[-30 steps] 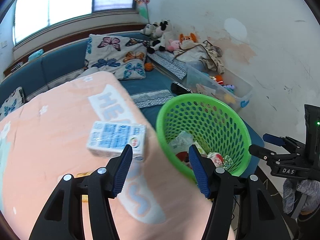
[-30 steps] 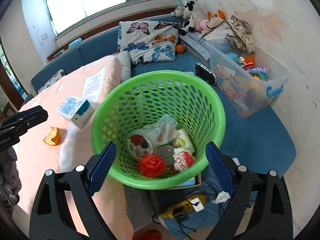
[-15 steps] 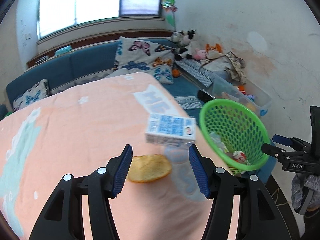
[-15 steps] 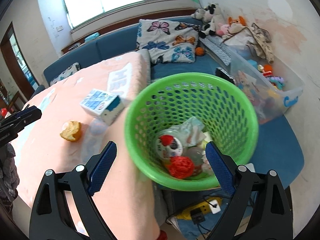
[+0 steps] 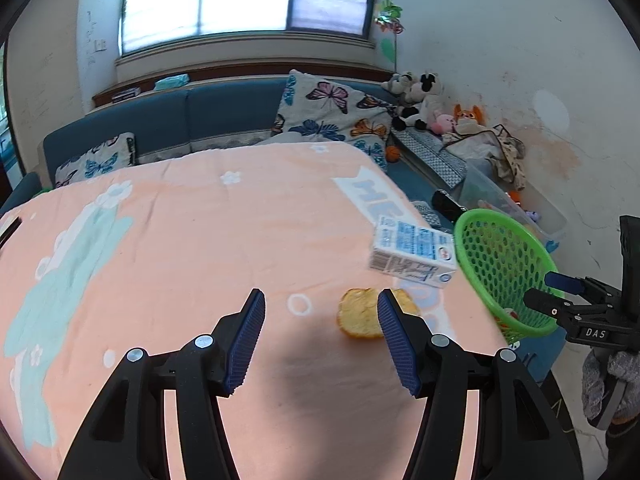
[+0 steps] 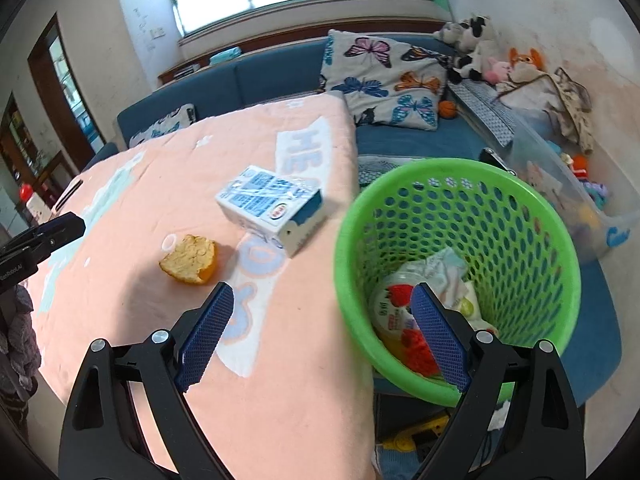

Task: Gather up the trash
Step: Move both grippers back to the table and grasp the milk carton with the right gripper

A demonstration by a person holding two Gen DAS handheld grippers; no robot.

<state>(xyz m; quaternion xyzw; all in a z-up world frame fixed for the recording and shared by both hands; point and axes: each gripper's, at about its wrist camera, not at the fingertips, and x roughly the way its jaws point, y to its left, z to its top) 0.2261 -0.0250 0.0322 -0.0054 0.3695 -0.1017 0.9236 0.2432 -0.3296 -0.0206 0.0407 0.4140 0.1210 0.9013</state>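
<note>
While I hold both the left gripper (image 5: pixel 320 336) and right gripper (image 6: pixel 322 320) wide open and empty, the green basket (image 6: pixel 520 216) contains a strawberry yogurt cup (image 6: pixel 390 304) and crumpled wrappers (image 6: pixel 444 272).

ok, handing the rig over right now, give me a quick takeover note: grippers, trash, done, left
Left gripper: jaws open, empty, over the table near the orange peel.
Right gripper: jaws open, empty, by the green basket at the table edge.
Done: wrappers and a cup lid already lie in the basket.
Left: the peel and the milk carton beside it, both on the pink tablecloth.
</note>
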